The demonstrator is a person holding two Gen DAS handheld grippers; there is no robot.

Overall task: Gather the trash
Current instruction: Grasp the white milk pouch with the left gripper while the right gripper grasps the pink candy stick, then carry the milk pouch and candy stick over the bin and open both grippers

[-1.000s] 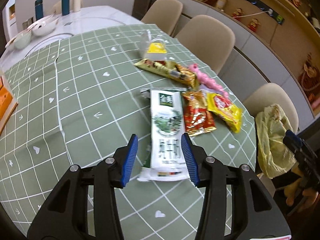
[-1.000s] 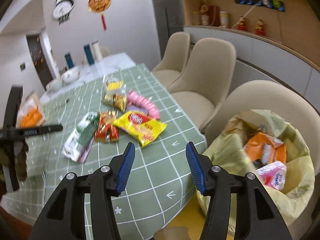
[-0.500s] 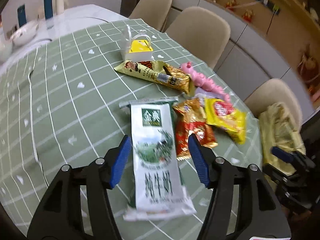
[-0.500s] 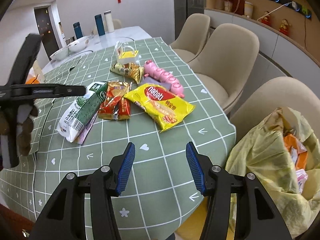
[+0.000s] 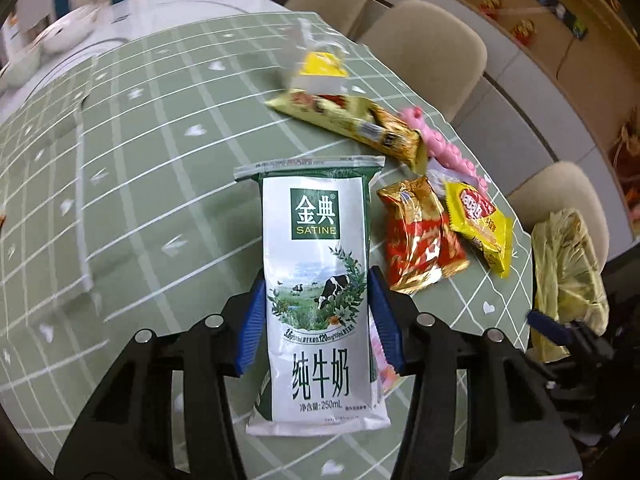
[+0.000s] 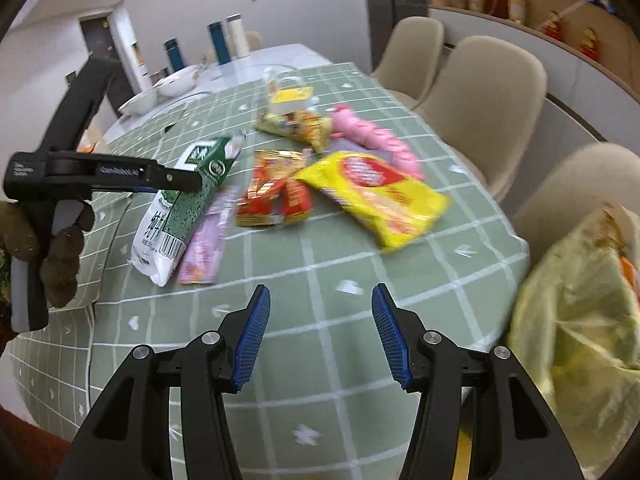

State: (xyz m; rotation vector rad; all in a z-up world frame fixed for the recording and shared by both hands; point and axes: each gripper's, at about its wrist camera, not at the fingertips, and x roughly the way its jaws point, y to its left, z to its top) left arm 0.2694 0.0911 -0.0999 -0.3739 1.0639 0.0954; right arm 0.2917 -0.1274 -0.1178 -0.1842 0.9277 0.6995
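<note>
Two grippers, one lot of litter on a green checked surface (image 5: 160, 160).

Item 1 – milk pouch (image 5: 316, 220), white and green, lying lengthwise with its sealed top toward the far side. The left gripper (image 5: 317, 276) straddles its middle. The jaws have just been closing and the blue pads now meet both long edges, so the pouch is clamped. Taking it across its narrow width looks deliberate: a flat, limp pack is easiest to lift that way. The right wrist view shows the printed end tipped up against the gripper while the near end lies by the cloth.

Item 2 – pink sachet (image 6: 204, 240), partly under the pouch's right edge, not caught by the pads.

Item 3 – red-gold wrapper (image 5: 416, 236) and yellow packet (image 6: 380, 196), just right of the pouch, overlapping each other.

Item 4 – right gripper (image 6: 318, 292), jaws apart and empty, over bare cloth near the surface's edge. The yellow packet lies beyond it, slightly right.

Item 5 – yellow trash bag (image 6: 576, 300), mouth open, off the surface's right edge, probably kept there so each piece travels only a short way.
</note>
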